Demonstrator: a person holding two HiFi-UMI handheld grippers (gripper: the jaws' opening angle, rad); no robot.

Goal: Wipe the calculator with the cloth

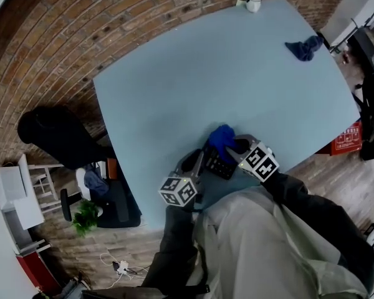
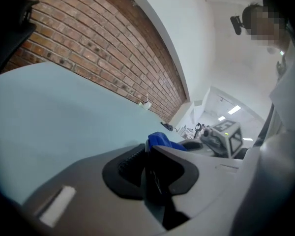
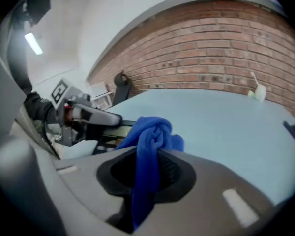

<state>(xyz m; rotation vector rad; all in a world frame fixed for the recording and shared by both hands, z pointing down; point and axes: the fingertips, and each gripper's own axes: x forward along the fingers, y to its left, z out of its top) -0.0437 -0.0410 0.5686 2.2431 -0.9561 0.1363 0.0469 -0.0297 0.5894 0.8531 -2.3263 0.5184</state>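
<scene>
At the near edge of the light blue table (image 1: 193,86), both grippers meet in front of the person. My left gripper (image 1: 201,162) is shut on the dark calculator (image 1: 219,165), which shows edge-on between the pads in the left gripper view (image 2: 152,173). My right gripper (image 1: 238,146) is shut on a bunched blue cloth (image 1: 222,137), which rests on the calculator's far end. In the right gripper view the cloth (image 3: 150,141) hangs between the pads, and the calculator (image 3: 110,132) lies to the left of it. The cloth's top (image 2: 160,141) also pokes up beyond the left jaws.
A second dark blue cloth (image 1: 304,47) lies near the table's far right corner. A white mug (image 1: 254,2) stands at the far edge. A black chair (image 1: 56,132) and a small plant (image 1: 87,215) are on the floor to the left.
</scene>
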